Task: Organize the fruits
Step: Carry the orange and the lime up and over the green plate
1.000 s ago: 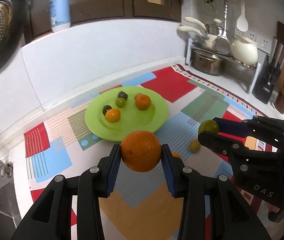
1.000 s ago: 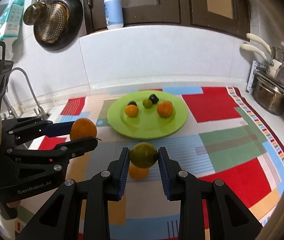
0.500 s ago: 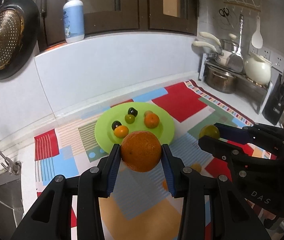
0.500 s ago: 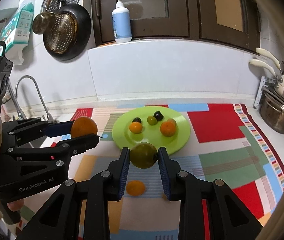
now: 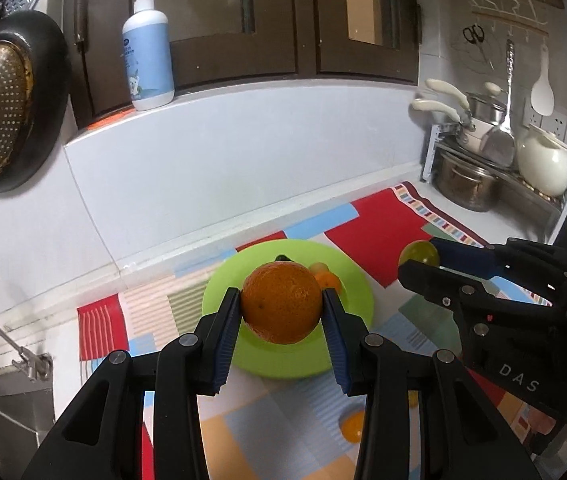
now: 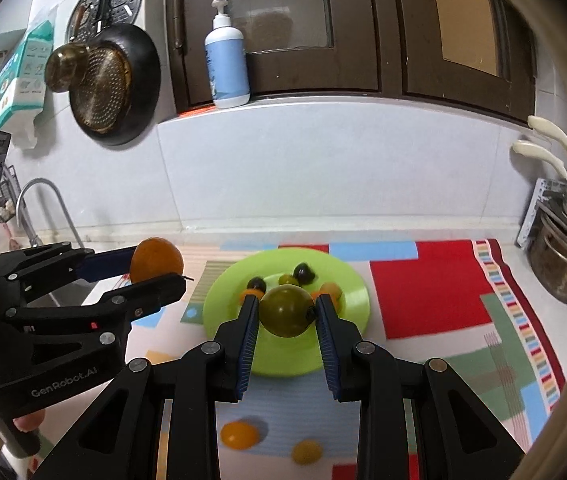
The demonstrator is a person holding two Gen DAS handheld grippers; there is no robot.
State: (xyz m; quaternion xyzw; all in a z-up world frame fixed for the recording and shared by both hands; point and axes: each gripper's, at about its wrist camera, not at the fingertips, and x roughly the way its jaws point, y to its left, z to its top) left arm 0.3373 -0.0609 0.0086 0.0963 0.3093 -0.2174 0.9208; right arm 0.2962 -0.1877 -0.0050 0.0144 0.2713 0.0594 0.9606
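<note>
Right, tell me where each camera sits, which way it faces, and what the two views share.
Left wrist: sits on the left gripper, looking forward over its two fingers at the orange it clamps, the green plate and the wall; the right gripper enters from the right.
Right wrist: sits on the right gripper, facing the same plate past its green fruit; the left gripper enters from the left.
Shared: plate, patterned mat, soap bottle, both held fruits.
</note>
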